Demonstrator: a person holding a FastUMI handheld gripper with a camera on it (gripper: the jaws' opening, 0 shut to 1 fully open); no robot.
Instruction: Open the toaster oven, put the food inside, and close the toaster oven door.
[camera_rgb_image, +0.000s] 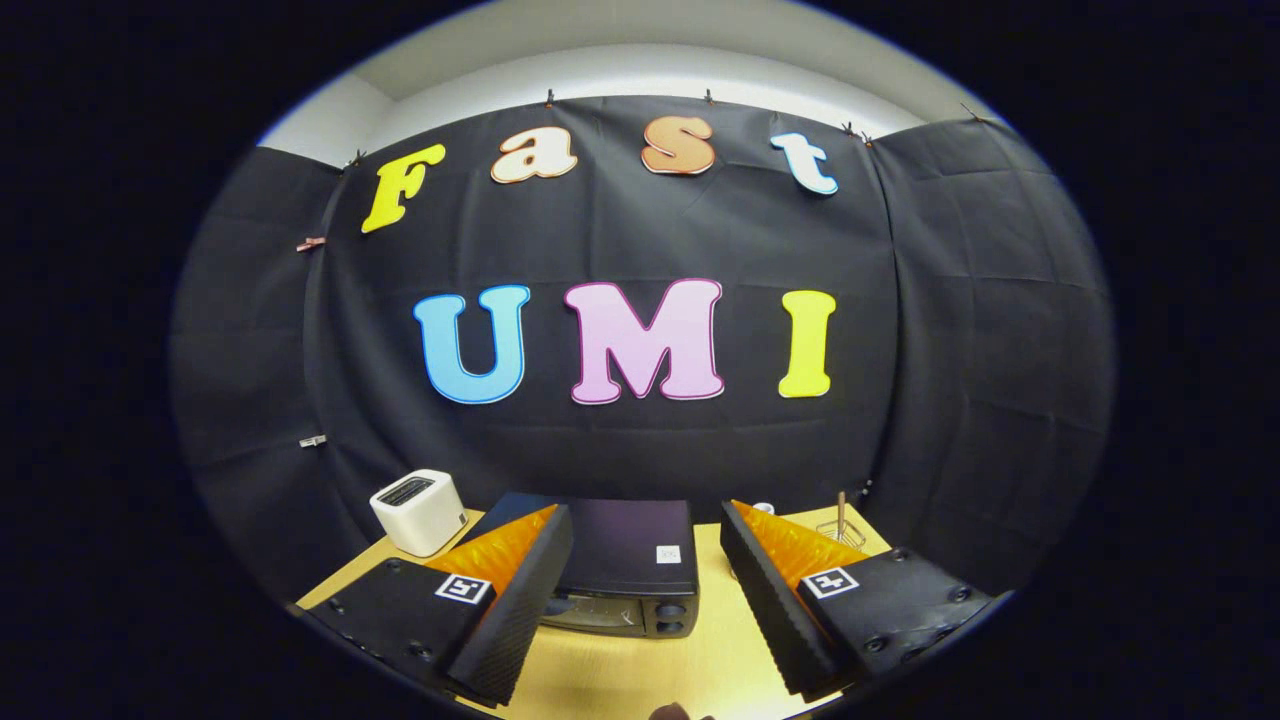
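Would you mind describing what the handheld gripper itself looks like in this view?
The gripper has two wedge-shaped fingers with ribbed inner faces. Each sits on a dark block fixed with round screws and carrying a square black-and-white marker tag. The fingers stand apart, open, framing the toaster oven ahead.

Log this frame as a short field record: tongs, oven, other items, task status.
tongs: open, holding nothing, raised above the table
toaster oven: dark, ahead between the fingers, door looks closed
white toaster: on the table beside the oven, beyond one finger
wire rack: at the table's far edge, beyond the other finger
table: light wood
food: cannot tell
task status: oven not yet opened
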